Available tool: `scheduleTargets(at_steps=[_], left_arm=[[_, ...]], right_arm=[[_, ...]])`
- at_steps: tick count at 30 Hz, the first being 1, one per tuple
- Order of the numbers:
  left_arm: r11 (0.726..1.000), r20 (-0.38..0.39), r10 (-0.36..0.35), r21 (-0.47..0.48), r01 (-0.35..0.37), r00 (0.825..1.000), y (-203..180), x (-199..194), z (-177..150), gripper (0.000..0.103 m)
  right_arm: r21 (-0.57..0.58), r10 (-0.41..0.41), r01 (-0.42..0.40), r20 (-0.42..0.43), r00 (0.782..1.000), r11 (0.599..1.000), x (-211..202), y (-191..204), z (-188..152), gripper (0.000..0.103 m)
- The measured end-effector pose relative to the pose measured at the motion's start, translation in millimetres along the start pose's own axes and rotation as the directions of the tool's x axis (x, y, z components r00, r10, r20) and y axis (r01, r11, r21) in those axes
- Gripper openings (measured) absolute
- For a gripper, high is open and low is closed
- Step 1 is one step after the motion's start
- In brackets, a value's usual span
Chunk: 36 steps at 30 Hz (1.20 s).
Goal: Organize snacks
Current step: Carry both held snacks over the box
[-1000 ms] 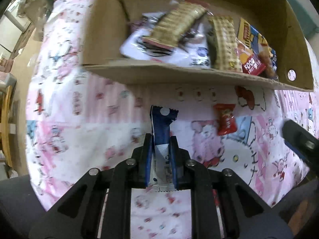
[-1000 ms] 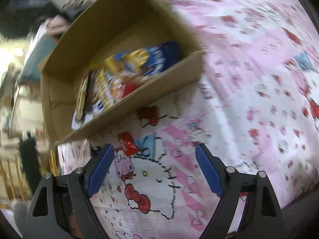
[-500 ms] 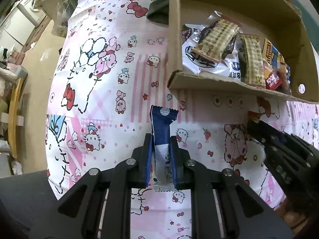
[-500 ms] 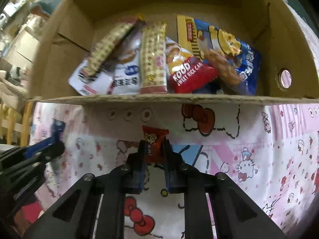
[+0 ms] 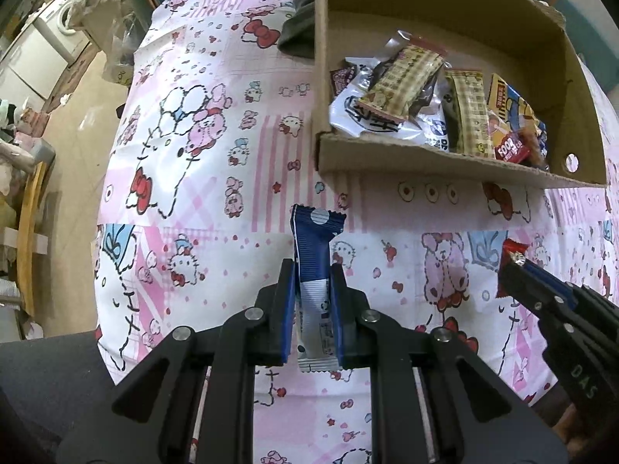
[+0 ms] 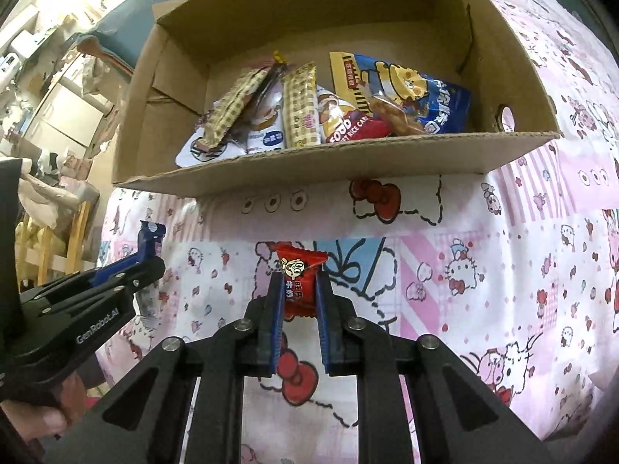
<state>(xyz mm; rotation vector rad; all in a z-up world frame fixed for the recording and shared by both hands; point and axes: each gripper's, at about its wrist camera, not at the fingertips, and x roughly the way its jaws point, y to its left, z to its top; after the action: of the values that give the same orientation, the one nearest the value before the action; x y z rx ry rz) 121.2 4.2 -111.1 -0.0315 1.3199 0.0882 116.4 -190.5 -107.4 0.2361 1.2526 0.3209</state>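
My left gripper [image 5: 312, 270] is shut on a blue and white snack packet [image 5: 314, 255], held upright above the bedsheet, short of the cardboard box [image 5: 425, 154]. My right gripper [image 6: 298, 282] is shut on a small red candy packet [image 6: 300, 286], held above the sheet in front of the box's near wall [image 6: 329, 162]. The box holds several snack packs [image 6: 309, 112]. Each gripper shows in the other's view: the right one [image 5: 518, 266] at right, the left one [image 6: 149, 247] at left.
A pink cartoon-print sheet [image 5: 216, 178] covers the surface. A dark cloth [image 5: 298, 31] lies by the box's far left corner. The sheet's left edge drops to the floor [image 5: 73, 123], with furniture and clutter beyond.
My right gripper closed on the red candy packet and lifted it off the sheet. My left gripper, still holding the blue packet, has shifted left and back from the box.
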Motion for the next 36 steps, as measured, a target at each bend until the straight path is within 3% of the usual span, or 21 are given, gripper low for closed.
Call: scheduleTargets(at_steps=[9,15,22,28,36], left_arm=[[0.998,-0.006,-0.024,-0.060,0.023,1.000,17,-5,-9,0.013],[0.997,0.065,-0.034,-0.064,0.038,0.997,20,-32,-11,0.013],[0.995,0.215,-0.042,-0.081,0.061,0.976,29,-86,11,0.013],[0.998,0.300,-0.064,-0.005,0.069,0.952,19,-117,23,0.014],[0.996,0.340,-0.085,0.058,0.069,0.937,0,-129,48,0.014]], right_arm=[[0.039,0.066,-0.067,0.013,0.998,0.997,-12,7,-5,0.016],[0.057,0.097,-0.099,0.041,0.994,0.993,-34,7,-13,0.016],[0.079,0.094,-0.107,0.162,0.982,0.991,-74,2,-20,0.016],[0.114,0.102,-0.133,0.245,0.964,0.985,-103,-7,-12,0.016],[0.068,0.110,-0.141,0.338,0.935,0.988,-125,-10,26,0.016]])
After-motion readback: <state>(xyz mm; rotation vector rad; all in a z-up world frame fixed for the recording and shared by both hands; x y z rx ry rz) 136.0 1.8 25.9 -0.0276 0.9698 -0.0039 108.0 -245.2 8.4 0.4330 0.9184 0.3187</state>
